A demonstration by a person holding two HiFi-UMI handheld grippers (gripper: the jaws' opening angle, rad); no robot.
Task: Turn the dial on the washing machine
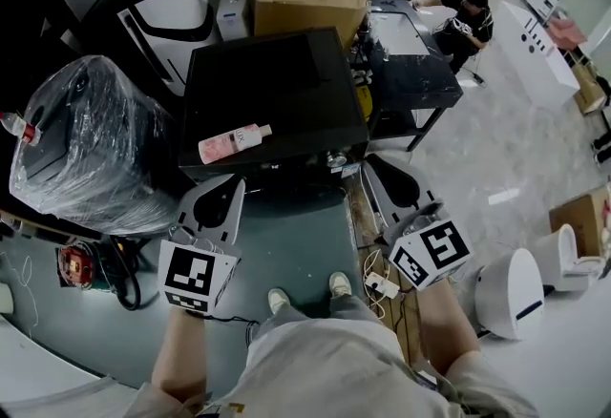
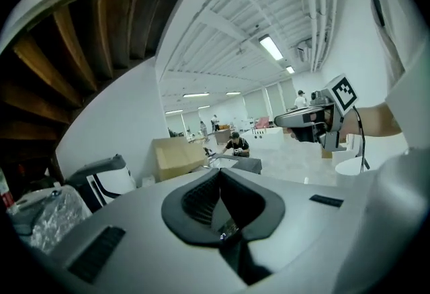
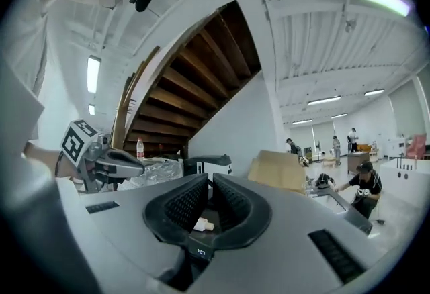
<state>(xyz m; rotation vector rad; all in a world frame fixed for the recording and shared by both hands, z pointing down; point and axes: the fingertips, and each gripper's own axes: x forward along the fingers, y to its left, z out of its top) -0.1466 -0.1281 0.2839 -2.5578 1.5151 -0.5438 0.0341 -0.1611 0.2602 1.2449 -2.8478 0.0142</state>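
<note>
At the left, my left tool (image 1: pixel 235 181) is closed: its two dark ribbed pads meet at the tip and nothing is between them. It looks out level over the hall, so the thing I need is not in front of it but lower.

In the middle, ahead of my feet and under both tools, stands the black box-shaped machine with the flat top (image 1: pixel 286 82). I take it for the washing machine. A pink plastic bottle with a white cap (image 1: pixel 232 142) lies on its top, near the front edge, with its long axis running left to right. The dial itself I cannot find with certainty. Some small round parts (image 1: pixel 334 159) sit at the front edge toward the right corner, and the dial may be among them, but they are too small to tell.

At the right, my right tool (image 1: pixel 374 164) is narrow, with only a thin slit between the pads, and it grips nothing. A small white bit shows low in its hollow, and I cannot tell what it is. This tool's tip is just beside that right front corner, so I judge it the nearer one. The reach is down and a little to the left.
</note>
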